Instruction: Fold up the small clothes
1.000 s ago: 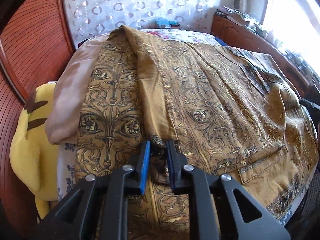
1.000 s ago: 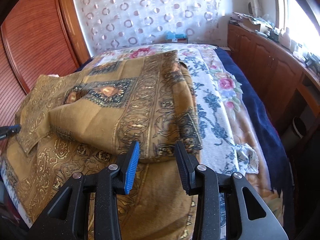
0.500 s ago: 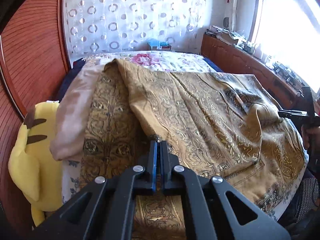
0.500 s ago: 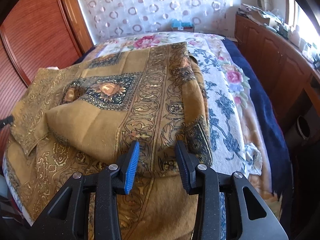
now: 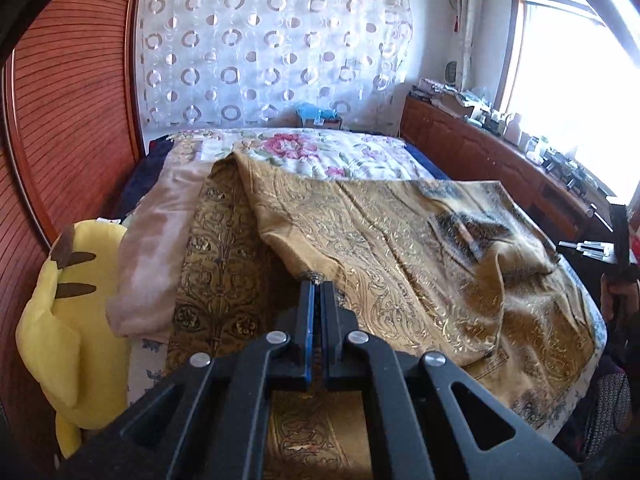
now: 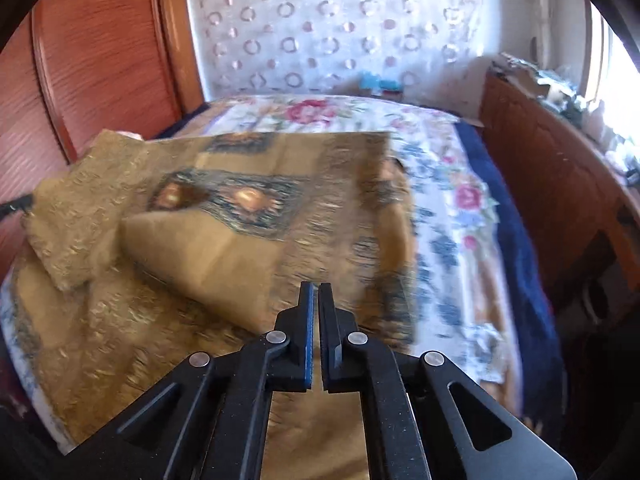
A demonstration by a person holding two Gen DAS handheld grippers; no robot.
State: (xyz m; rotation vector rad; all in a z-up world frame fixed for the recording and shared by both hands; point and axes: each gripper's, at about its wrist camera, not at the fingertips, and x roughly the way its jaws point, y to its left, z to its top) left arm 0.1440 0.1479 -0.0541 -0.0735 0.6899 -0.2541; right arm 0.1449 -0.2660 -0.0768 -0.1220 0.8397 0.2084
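The gold patterned garment (image 5: 400,264) lies spread across the bed (image 5: 320,152). The left gripper (image 5: 316,286) is clamped on its lifted hem. The right gripper (image 6: 317,292) has just snapped closed, seemingly pinching the garment's near edge, though blur hides the contact.

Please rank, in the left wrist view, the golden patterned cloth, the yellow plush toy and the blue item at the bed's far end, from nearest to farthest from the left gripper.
1. Golden patterned cloth: pinched in the left gripper.
2. Yellow plush toy: off the bed's left side.
3. Blue item: far end, against the curtain.
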